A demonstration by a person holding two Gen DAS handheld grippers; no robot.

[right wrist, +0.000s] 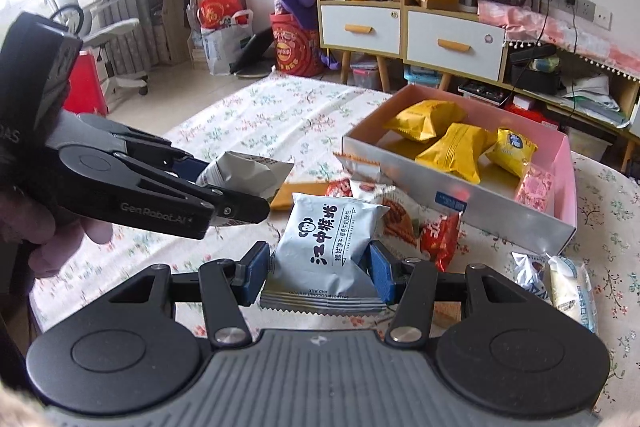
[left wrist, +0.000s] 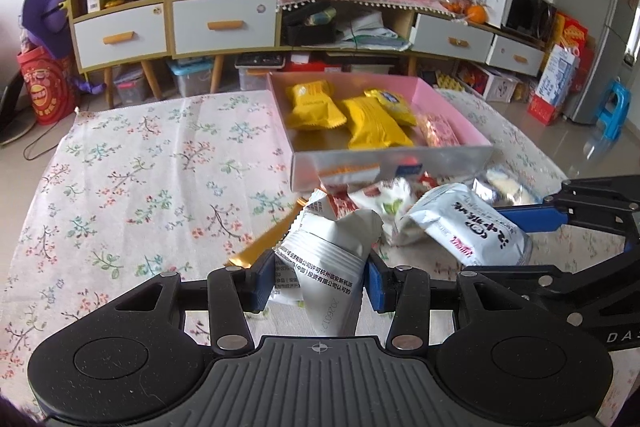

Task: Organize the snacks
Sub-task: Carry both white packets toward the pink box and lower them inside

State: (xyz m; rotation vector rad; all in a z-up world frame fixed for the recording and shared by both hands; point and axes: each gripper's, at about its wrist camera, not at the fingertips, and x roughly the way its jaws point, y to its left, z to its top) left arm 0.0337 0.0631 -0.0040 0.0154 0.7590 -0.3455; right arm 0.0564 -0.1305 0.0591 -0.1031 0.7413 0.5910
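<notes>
The tablecloth (left wrist: 140,167) is white with a pattern of small pink and green flowers. The box (left wrist: 452,99) is pink inside and silver outside, holding yellow packets (left wrist: 314,107). Both held packets (right wrist: 324,247) are pale grey with black lettering.

The grey snack packet (right wrist: 324,247) carries large black characters "江中猴姑", a round monkey-face logo, a smaller boxed line too fine to read, and inverted "AND MILK" near its serrated edge. The left gripper (right wrist: 236,187) bears "GenRobot.AI" on its black arm. The white snack packet (left wrist: 324,267) shows printed Chinese lines ending "公司认可的" and a stamped "202601"; letters "DAS" stand on the right gripper (left wrist: 532,215)
</notes>
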